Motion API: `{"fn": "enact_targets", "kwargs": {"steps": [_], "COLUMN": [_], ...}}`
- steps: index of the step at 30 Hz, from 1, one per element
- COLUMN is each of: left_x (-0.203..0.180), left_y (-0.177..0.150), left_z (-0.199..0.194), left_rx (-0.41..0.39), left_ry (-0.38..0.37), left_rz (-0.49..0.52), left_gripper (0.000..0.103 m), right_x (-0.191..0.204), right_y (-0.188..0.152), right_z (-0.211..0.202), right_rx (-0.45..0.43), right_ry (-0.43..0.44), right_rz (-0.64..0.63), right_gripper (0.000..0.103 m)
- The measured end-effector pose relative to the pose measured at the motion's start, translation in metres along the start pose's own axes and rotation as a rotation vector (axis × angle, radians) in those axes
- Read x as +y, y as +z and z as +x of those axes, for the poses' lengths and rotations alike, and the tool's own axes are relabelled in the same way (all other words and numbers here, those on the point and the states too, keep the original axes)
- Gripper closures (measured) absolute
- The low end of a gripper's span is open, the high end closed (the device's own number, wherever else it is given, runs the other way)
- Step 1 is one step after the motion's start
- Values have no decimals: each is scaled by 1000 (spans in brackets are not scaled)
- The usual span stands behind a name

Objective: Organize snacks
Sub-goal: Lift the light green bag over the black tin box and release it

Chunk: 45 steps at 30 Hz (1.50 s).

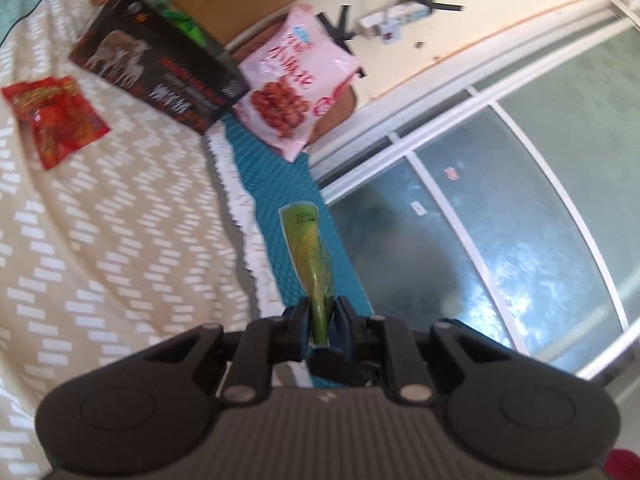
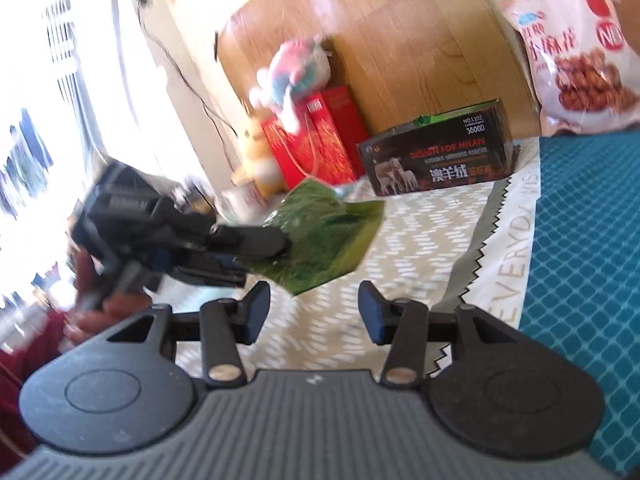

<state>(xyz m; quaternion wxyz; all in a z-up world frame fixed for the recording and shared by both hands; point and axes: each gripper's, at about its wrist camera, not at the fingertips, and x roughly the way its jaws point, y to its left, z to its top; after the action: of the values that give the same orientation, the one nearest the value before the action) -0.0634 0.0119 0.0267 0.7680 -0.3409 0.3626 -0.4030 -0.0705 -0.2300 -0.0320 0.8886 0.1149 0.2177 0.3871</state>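
Observation:
My left gripper [image 1: 320,316] is shut on a green snack packet [image 1: 308,256], which shows edge-on and sticks out forward above the teal mat [image 1: 276,176]. From the right wrist view the same left gripper [image 2: 286,246] comes in from the left and holds the green packet [image 2: 328,236] by one edge, lifted off the bed. My right gripper [image 2: 314,308] is open just below and in front of that packet, with nothing between its fingers. A red snack packet [image 1: 56,120] lies flat on the beige patterned cover [image 1: 120,240]. A pink snack bag [image 1: 292,84] [image 2: 576,52] leans at the back.
A black box [image 1: 160,68] [image 2: 440,156] stands on the cover against a wooden headboard [image 2: 400,40]. A red gift bag [image 2: 316,136] and plush toys [image 2: 296,68] sit beside it. Glass sliding doors [image 1: 520,200] run along the right. A person's hand [image 2: 100,304] holds the left gripper.

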Motion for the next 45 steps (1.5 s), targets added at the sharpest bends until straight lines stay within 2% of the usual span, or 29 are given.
{"fn": "enact_targets", "kwargs": {"steps": [6, 9, 10, 17, 23, 28, 33, 37, 39, 41, 45], "left_x": [-7, -8, -9, -25, -58, -112, -171, -207, -208, -191, -126], "left_y": [-1, 0, 0, 26, 82, 135, 182, 213, 224, 235, 252], "left_z": [-4, -7, -6, -5, -6, -19, -38, -47, -43, -32, -2], "left_rx": [4, -2, -1, -16, -54, -132, -201, -247, -269, -276, -243], "left_ry": [-28, -27, -16, 35, 114, 123, 109, 137, 165, 197, 248], "left_rz": [17, 25, 31, 86, 186, 305, 400, 476, 497, 480, 381], "left_gripper": [89, 89, 89, 88, 85, 85, 84, 82, 81, 79, 79], "right_x": [1, 0, 0, 10, 17, 35, 69, 85, 85, 73, 25], "right_y": [7, 9, 10, 31, 88, 153, 221, 264, 276, 278, 259], "right_z": [-11, -12, -12, -4, 16, 15, 8, 9, 17, 32, 74], "right_rx": [-48, -53, -48, -60, -65, -127, -205, -227, -235, -224, -178], "right_ry": [111, 116, 122, 52, -50, -77, -118, -137, -159, -186, -211], "right_rz": [57, 65, 66, 18, -89, -184, -329, -408, -435, -433, -358], "right_gripper": [54, 70, 84, 86, 86, 86, 86, 85, 85, 85, 85]}}
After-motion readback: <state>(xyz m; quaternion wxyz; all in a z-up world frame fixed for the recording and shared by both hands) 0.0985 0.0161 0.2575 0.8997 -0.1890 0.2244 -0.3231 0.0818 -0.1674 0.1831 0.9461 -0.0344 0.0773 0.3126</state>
